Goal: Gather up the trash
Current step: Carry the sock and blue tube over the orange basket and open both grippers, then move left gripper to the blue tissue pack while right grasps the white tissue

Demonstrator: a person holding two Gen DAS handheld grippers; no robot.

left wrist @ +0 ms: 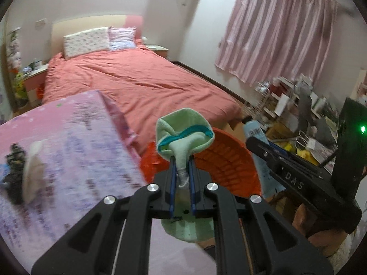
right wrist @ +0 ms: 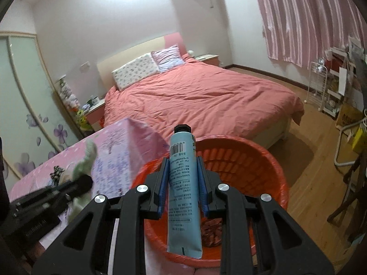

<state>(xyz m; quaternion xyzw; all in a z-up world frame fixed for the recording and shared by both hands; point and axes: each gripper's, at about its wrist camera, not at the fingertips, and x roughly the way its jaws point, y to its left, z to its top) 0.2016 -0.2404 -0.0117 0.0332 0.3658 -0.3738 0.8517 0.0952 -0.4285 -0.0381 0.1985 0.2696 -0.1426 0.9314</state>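
Bedroom w/ coral-red quilted bed [right wrist: 201, 96] is seen behind; pink patterned tablecloth surface [left wrist: 68, 142] sits at left. Pale-green fabric sock w/ teal cuff [left wrist: 183, 135] is clenched in left gripper [left wrist: 182, 160], near rim of round orange plastic basket [right wrist: 240, 160]. Light-blue squeeze tube w/ black cap [right wrist: 183, 178] is gripped by right gripper [right wrist: 183, 162], held above basket.

Lighting: soft indoor light is filling the room; a blown-out white glare is burning on the wall above the bed [right wrist: 201, 94] in the right wrist view. Shadows: faint ones are pooling on the floor beside the bed. Blur: the pink patterned surface [left wrist: 68, 142] left of the bed is smearing in the left wrist view. Distortion: fisheye bending is curving walls and curtain [left wrist: 275, 27]; black vignetting is ringing both frames.
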